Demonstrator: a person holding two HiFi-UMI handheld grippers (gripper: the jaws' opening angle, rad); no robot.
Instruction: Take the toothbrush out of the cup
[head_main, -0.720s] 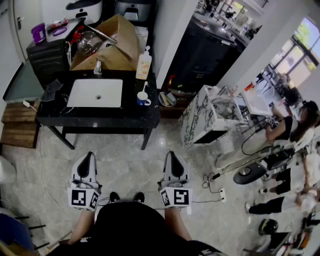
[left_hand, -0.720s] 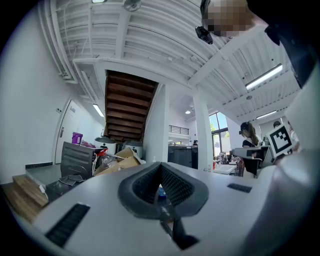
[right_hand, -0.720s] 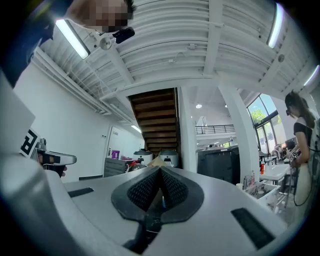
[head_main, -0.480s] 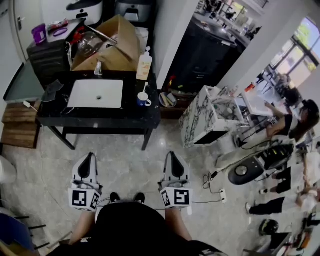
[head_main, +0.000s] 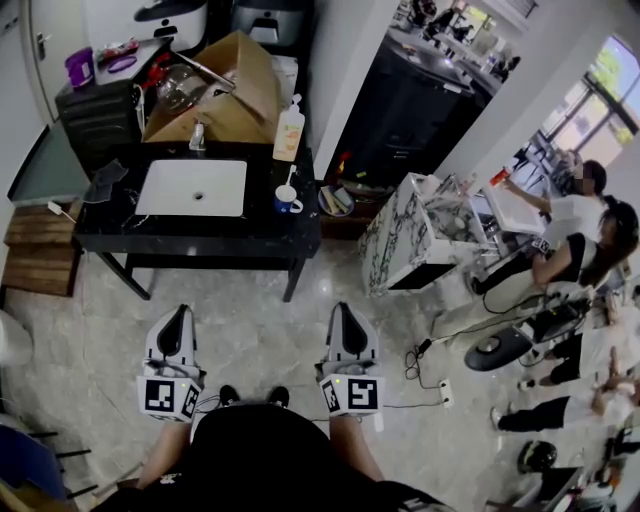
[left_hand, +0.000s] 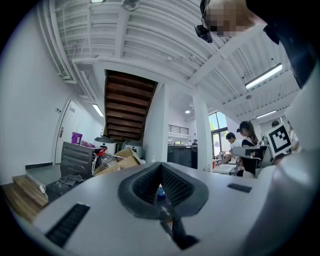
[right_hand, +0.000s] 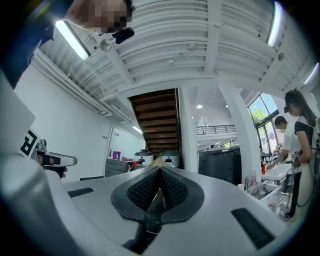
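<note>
Currently left tool (head_main: 176, 314) closed, empty; right tool (head_main: 344, 310) likewise closed, empty.

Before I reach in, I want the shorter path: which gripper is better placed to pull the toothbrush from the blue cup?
Probably the right gripper: the blue cup with the toothbrush stands near the right end of the black table, nearer it than the left gripper. Both are shut and empty.
</note>
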